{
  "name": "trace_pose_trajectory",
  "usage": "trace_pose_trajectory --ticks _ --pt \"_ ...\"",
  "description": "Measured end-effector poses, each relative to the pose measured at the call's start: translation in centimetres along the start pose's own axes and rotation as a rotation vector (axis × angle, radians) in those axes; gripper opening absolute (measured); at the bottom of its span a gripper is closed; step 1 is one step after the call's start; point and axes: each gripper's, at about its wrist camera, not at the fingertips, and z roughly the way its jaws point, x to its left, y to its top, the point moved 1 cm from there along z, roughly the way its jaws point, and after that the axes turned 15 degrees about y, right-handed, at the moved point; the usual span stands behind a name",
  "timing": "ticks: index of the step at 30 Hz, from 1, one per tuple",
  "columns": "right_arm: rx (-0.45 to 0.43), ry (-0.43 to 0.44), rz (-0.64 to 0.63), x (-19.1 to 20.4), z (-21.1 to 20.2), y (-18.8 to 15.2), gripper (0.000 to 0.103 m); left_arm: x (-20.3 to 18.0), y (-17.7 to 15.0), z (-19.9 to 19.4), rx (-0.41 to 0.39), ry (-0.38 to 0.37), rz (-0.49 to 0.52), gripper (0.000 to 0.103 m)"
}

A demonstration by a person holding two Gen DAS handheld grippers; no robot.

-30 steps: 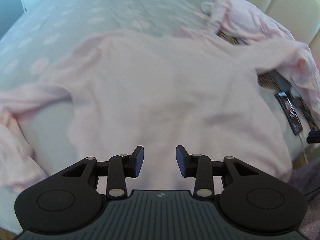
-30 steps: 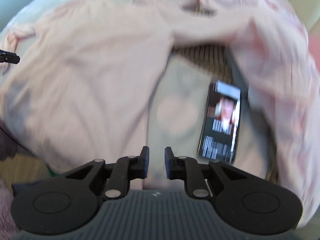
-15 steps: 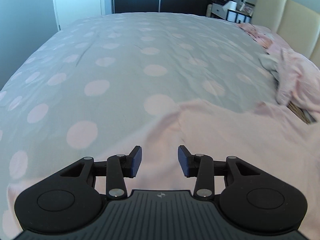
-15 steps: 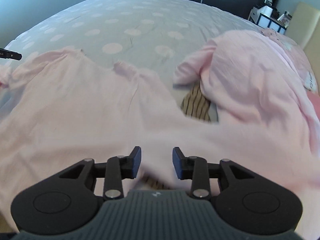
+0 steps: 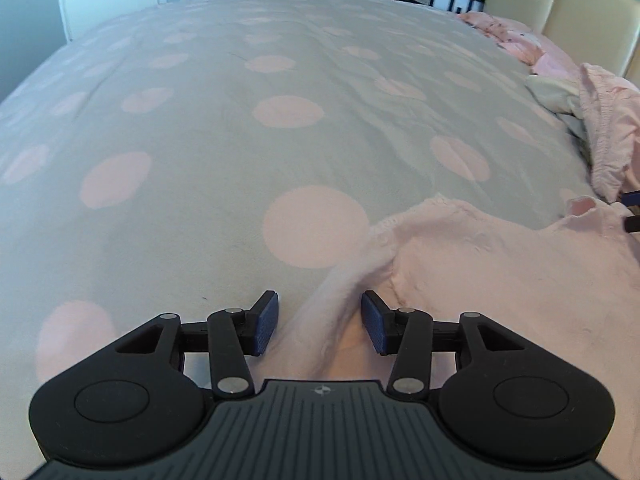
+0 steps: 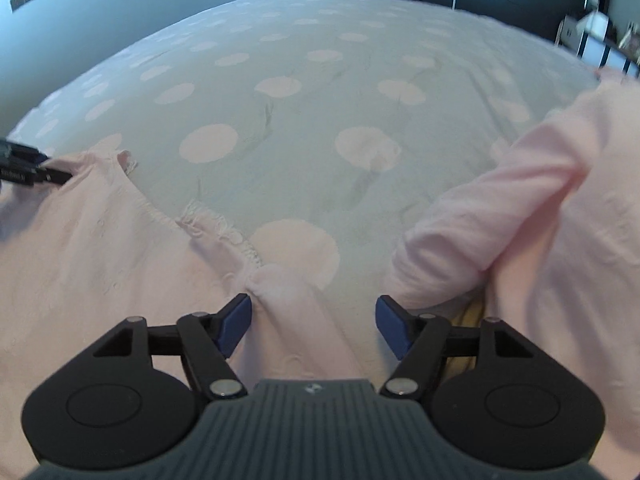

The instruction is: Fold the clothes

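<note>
The left gripper (image 5: 319, 322) is held low and points forward, with its jaws spread apart. Both blue pads (image 5: 265, 322) face each other across the gap. The right gripper (image 6: 316, 326) is held at a similar low angle, with its jaws spread wider than the left pair. Its blue pads (image 6: 236, 322) also face inward. Neither gripper clamps anything between its pads.

Pale pink knitted top (image 5: 500, 280): we lose its lower part beneath both gripper bodies.
Yellowish striped fabric (image 6: 472, 316): mostly hidden; we cannot identify it.
</note>
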Motion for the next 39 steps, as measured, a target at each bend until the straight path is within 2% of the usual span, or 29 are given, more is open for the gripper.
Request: trace_pose_trajectory --ticks 1,2,3,4,5,13,18,22,27,31,34,36,39 --pt "0.011 0.024 0.022 -0.4 0.3 -0.1 0.041 0.1 -0.1 -0.1 -0.009 -0.006 -0.007 0.038" --pt "0.016 0.041 0.036 -0.6 0.4 -0.3 0.012 0.2 -0.3 -0.1 -0.016 -0.014 -0.017 0.03" --pt "0.012 0.044 0.035 -0.5 0.3 -0.4 0.005 0.1 -0.3 -0.3 -0.026 -0.018 -0.02 0.013" --pt "0.008 0.047 0.035 -0.5 0.2 -0.5 0.005 -0.1 -0.3 -0.6 -0.036 -0.022 -0.02 0.001" --pt "0.001 0.047 0.035 -0.4 0.0 -0.6 0.004 -0.3 -0.3 -0.8 -0.046 -0.025 -0.02 0.0" --pt "-0.073 -0.087 -0.043 2.1 -2.5 0.9 0.002 -0.1 1.1 -4.5 -0.148 0.072 -0.051 0.0" --pt "-0.123 -0.17 -0.121 3.9 -4.1 4.1 0.001 0.5 3.9 -7.4 -0.236 0.135 -0.051 0.0" --pt "-0.138 -0.22 -0.2 5.3 -4.0 6.8 0.001 1.1 6.2 -8.2 -0.279 0.182 -0.052 0.0" --pt "-0.116 -0.258 -0.231 5.5 -0.9 9.3 0.001 1.6 7.1 -6.0 -0.254 0.239 -0.04 0.0" --pt "-0.055 -0.275 -0.213 4.4 2.9 10.3 0.001 2.1 6.5 -3.1 -0.21 0.254 -0.043 0.0" --pt "0.003 -0.276 -0.216 3.7 5.7 9.6 0.001 2.0 5.6 -0.9 -0.164 0.267 -0.02 0.0" --pt "0.021 -0.271 -0.189 3.0 6.9 9.0 0.001 2.1 4.9 0.2 -0.136 0.264 -0.015 0.0" --pt "0.023 -0.252 -0.139 2.0 7.7 8.3 0.004 2.3 4.2 1.6 -0.053 0.242 -0.013 0.001"
